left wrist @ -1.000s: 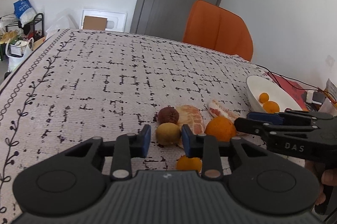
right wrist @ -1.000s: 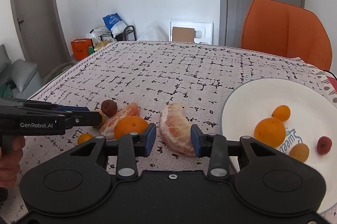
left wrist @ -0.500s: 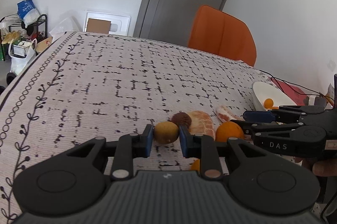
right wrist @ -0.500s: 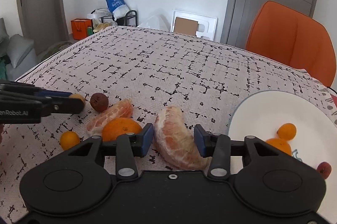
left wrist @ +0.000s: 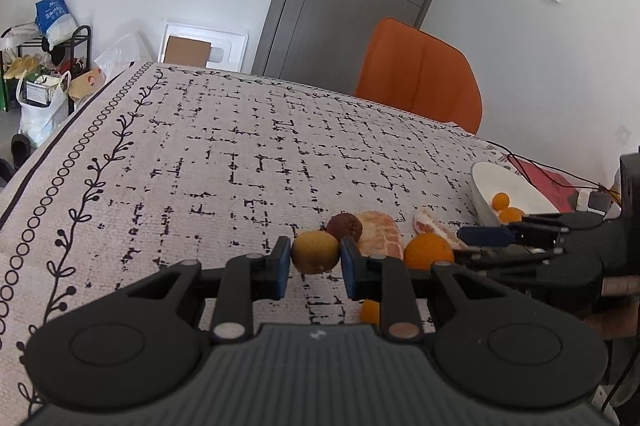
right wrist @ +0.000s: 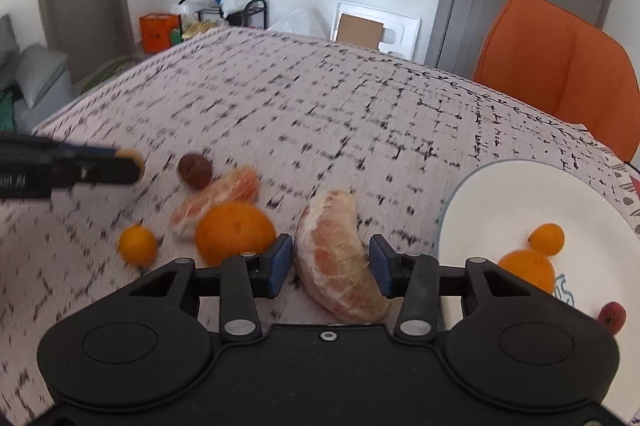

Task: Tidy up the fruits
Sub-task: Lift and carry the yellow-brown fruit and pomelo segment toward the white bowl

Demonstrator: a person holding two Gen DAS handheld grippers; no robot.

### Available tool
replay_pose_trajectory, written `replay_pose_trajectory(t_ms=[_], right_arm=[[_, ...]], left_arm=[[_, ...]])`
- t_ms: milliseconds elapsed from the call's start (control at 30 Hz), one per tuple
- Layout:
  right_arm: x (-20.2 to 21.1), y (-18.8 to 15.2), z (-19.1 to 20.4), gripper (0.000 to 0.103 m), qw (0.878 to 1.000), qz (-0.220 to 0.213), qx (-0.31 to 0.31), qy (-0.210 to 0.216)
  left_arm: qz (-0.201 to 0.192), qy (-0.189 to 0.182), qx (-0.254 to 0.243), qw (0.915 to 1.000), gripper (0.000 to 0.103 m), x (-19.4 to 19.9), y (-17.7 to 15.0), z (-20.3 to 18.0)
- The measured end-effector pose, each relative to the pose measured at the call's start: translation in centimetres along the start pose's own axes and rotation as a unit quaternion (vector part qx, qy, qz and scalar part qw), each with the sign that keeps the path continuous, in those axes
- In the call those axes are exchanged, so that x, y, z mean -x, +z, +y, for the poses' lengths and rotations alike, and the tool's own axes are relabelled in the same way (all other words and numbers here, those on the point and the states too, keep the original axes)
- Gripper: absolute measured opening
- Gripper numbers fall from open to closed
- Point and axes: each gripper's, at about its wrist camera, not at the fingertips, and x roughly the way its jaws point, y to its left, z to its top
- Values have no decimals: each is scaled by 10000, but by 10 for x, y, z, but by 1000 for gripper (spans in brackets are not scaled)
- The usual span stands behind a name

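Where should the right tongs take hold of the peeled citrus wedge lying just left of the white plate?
Across its thick middle, coming down from above and the near side. The peeled citrus wedge lies flat on the tablecloth as a long curved crescent, narrow side to side, and the right tongs already straddle that narrow width, open.
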Motion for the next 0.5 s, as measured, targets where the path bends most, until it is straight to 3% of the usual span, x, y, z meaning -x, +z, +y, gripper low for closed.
replay_pose_trajectory(t_ms=[167,500], right_arm=[[9,-9,3,38,9999,-82,-61,-16],[26,-19,-3,36,9974,-369,-603,116]], left_arm=[[12,26,11,10000,25,4,-3,-3],[-66,40,-134,9999,25,17,-3,-16]])
